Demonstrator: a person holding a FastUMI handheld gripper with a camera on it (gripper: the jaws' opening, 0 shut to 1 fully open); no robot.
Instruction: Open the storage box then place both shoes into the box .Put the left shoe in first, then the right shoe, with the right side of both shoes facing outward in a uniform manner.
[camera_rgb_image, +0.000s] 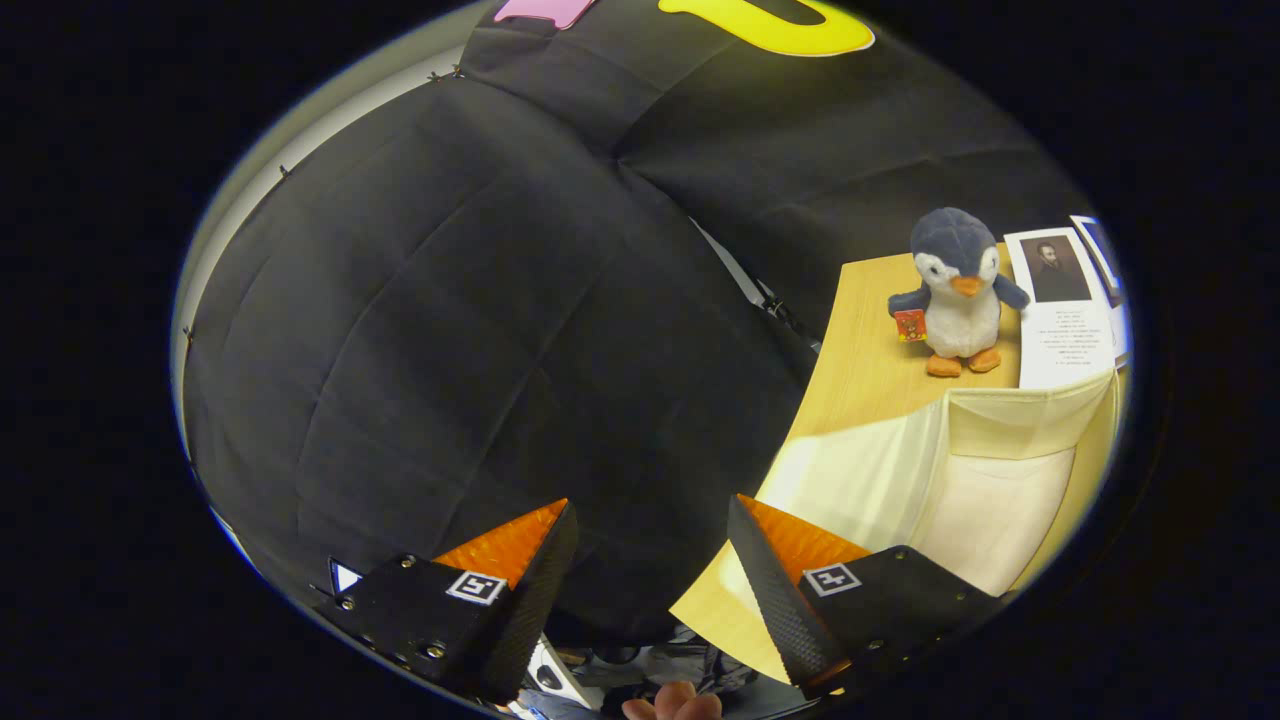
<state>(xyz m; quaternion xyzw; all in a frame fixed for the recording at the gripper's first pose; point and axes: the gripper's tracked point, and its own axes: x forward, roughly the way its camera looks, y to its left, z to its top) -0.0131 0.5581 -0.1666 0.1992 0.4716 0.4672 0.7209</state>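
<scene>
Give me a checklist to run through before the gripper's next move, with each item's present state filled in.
1. Gripper empty, fingers apart: ok.
2. Storage box open, cream fabric interior in view, nothing seen inside: ok.
3. Gripper aimed at the box: not ok; it points at the booth wall, box off to the right finger's side.
4. Left shoe located: cannot tell.
5. Plush penguin and printed sheet on the wooden table stand beyond the box, outside its opening: ok.
6. Fingertips of a hand below the gripper, out from between the fingers: ok.
</scene>
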